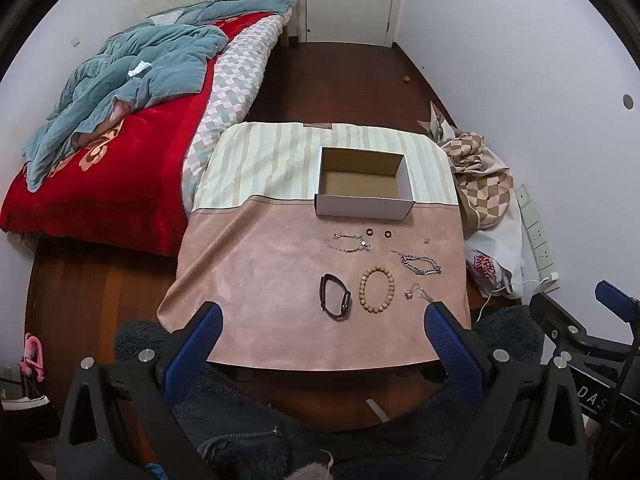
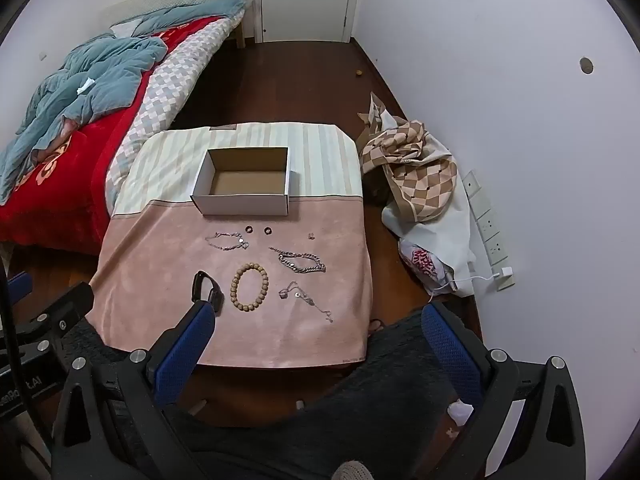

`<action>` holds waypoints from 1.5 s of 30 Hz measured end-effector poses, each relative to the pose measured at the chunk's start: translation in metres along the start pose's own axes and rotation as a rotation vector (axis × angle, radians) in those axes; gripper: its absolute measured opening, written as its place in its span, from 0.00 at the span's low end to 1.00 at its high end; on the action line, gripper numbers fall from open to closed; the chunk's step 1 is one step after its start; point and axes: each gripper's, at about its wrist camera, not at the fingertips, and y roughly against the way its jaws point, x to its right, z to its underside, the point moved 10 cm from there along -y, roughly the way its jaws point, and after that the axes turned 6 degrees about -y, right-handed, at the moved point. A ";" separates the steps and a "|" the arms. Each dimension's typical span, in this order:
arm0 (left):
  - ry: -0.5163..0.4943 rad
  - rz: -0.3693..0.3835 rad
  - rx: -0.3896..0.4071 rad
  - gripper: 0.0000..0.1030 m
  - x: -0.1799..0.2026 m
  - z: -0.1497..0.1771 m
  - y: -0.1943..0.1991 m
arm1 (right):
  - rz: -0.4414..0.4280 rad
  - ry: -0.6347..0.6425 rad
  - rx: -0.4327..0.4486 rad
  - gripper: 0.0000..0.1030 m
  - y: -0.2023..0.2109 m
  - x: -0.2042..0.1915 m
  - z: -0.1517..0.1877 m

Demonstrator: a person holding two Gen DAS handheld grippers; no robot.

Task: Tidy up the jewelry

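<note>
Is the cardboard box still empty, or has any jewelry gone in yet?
Empty: the box shows only bare brown floor in both views.

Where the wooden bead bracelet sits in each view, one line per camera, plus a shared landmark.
Left wrist: wooden bead bracelet right of centre, between the black band and a thin chain.
Right wrist: bracelet left of centre.
Shared landmark: open cardboard box behind it.

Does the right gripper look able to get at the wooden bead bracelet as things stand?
Probably yes: the right gripper is open and empty, and the wooden bead bracelet lies flat on the pink cloth, apart from the black band, nothing covering it.
</note>
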 end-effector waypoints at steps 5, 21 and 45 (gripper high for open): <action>-0.003 -0.001 0.000 1.00 0.001 0.000 -0.001 | -0.002 0.003 -0.005 1.00 0.001 -0.002 0.002; -0.003 -0.003 0.002 1.00 -0.002 0.004 0.005 | 0.007 0.004 0.000 1.00 0.000 0.004 0.001; -0.010 -0.006 -0.012 1.00 0.002 0.006 -0.003 | 0.022 0.008 -0.002 1.00 0.003 0.009 0.001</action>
